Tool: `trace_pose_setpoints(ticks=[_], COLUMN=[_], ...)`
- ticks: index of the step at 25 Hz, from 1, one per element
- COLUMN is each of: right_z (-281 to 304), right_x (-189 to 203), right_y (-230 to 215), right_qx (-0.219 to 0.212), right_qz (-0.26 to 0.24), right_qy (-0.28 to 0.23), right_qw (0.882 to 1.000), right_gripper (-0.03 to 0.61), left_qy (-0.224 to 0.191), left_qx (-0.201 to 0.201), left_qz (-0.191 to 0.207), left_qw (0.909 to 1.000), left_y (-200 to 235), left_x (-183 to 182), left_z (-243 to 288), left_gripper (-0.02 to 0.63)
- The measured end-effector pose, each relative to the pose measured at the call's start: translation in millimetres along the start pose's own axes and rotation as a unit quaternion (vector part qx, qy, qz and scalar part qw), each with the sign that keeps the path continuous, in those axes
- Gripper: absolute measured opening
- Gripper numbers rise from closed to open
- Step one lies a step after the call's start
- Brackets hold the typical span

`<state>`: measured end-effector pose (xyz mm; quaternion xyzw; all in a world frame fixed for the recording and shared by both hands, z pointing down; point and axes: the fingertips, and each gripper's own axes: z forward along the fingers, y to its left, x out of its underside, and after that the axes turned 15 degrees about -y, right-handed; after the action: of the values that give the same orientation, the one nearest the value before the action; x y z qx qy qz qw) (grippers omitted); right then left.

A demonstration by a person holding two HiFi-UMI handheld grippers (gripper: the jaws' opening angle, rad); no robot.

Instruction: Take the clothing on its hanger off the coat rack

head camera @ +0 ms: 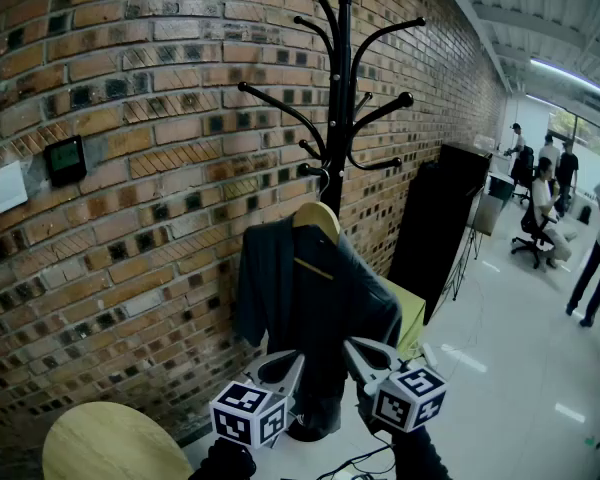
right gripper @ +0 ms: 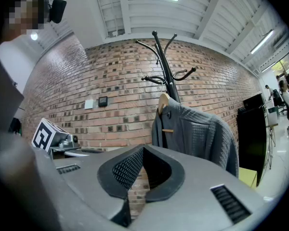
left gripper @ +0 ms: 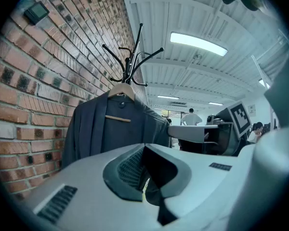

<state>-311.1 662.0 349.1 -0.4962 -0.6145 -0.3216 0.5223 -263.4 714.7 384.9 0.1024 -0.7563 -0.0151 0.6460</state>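
Clearly, jacket [head camera: 310, 308] and hanger [head camera: 318, 220] hang on the coat rack [head camera: 344, 88].

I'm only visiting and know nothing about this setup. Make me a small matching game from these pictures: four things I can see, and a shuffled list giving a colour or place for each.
Things:
1. coat rack
2. jacket
3. hanger
4. round table

Colour or place:
A. dark grey, hanging
B. pale wood, low at the left of the head view
C. black, standing upright
D. pale wood, hooked on the coat rack

Pairs: 1-C, 2-A, 3-D, 4-B
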Motion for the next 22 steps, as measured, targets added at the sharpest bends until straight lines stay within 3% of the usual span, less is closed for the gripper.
trace_pose_setpoints(ticks=[14, 21, 22], right_z=[7.3, 41.6, 47.6], right_x=[-1.6, -50.0, -57.0], right_y=[-5.1, -27.4, -29.7], right_qx=[0.017, 0.046, 0.047], right_qz=[-0.043, -0.121, -0.131], right_qy=[-0.001, -0.028, -0.028], right_qw=[0.999, 0.991, 0.99], right_gripper=[0.006, 0.006, 0.048], left_qy=[0.004, 0.004, 0.004], left_qx=[0.004, 0.014, 0.016], left_qz=[0.016, 0.032, 0.035], left_qw=[0.9999, 0.9994, 0.9992], left_y=[8.5, 17.1, 17.9], left_x=[-6.4, -16.3, -17.6], left_z=[-1.5, 8.2, 9.8], left_gripper=[0.006, 0.006, 0.006])
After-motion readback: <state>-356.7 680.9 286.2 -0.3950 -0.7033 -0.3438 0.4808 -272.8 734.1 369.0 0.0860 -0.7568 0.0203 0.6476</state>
